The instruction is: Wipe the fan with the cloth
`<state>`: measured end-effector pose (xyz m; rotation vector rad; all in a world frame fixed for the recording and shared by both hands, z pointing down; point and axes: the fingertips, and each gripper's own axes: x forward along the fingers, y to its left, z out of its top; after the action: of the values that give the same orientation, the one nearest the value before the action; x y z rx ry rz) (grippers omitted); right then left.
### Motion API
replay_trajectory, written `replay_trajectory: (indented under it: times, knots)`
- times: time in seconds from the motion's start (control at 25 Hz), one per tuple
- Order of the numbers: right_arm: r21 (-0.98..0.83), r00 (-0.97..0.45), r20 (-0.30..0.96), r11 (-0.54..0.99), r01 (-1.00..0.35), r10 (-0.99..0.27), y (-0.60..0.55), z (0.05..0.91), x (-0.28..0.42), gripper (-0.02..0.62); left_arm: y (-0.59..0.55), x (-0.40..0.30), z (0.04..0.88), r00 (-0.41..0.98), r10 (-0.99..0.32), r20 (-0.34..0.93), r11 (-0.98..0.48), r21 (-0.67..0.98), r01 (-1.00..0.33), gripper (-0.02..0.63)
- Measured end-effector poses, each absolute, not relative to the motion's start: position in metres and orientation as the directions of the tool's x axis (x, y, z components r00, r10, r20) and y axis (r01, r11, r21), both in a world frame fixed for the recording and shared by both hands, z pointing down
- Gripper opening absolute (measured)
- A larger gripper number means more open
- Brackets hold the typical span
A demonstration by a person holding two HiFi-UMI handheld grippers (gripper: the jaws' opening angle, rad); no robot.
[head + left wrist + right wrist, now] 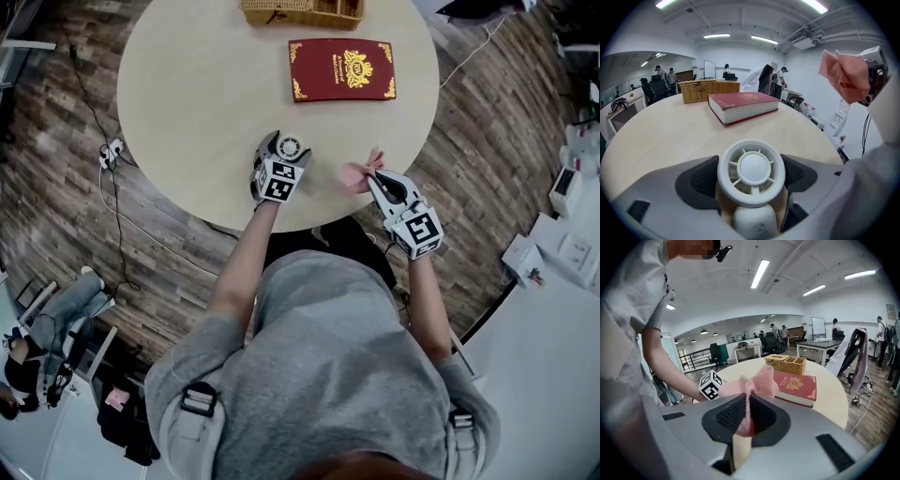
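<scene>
A small white fan point(751, 172) with a round grille sits between the jaws of my left gripper point(281, 150), which is shut on it above the near edge of the round table point(197, 103). From the head view the fan point(290, 147) shows as a small round disc at the gripper's tip. My right gripper point(375, 174) is shut on a pink cloth point(751, 389), which bunches out past the jaws. The cloth point(359, 172) hangs a short way to the right of the fan, apart from it. The cloth point(843, 75) also shows high at the right of the left gripper view.
A red book with gold print point(341, 69) lies flat on the far half of the table. A wicker basket point(300, 11) stands at the table's far edge. A cable point(117, 187) runs over the wooden floor at the left. People and desks stand far off.
</scene>
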<state>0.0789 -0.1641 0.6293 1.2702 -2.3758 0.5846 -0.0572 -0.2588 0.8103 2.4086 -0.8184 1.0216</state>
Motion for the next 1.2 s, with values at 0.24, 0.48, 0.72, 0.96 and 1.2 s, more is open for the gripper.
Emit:
replay_trajectory:
  times: [0.24, 0.48, 0.72, 0.96, 1.2]
  knots:
    - [-0.179, -0.522, 0.509, 0.509, -0.842, -0.685, -0.165, 0.632, 0.077, 0.028, -0.261, -0.059, 0.812, 0.552, -0.368, 0.748, -0.746, 0.117, -0.656, 0.390]
    - [-0.175, -0.530, 0.503, 0.520, -0.836, -0.683, -0.167, 0.627, 0.072, 0.029, -0.256, -0.061, 0.810, 0.562, -0.347, 0.751, -0.769, 0.114, -0.628, 0.389]
    - [-0.173, -0.543, 0.496, 0.536, -0.826, -0.677, -0.170, 0.623, 0.065, 0.028, -0.249, -0.062, 0.801, 0.586, -0.311, 0.748, -0.795, 0.134, -0.592, 0.390]
    - [-0.171, -0.579, 0.477, 0.576, -0.799, -0.661, -0.175, 0.620, 0.047, 0.028, -0.241, -0.057, 0.772, 0.613, -0.305, 0.729, -0.840, 0.099, -0.534, 0.390]
    - [-0.161, -0.615, 0.450, 0.619, -0.769, -0.647, -0.181, 0.611, 0.025, 0.028, -0.232, -0.052, 0.739, 0.634, -0.306, 0.710, -0.867, 0.068, -0.493, 0.390]
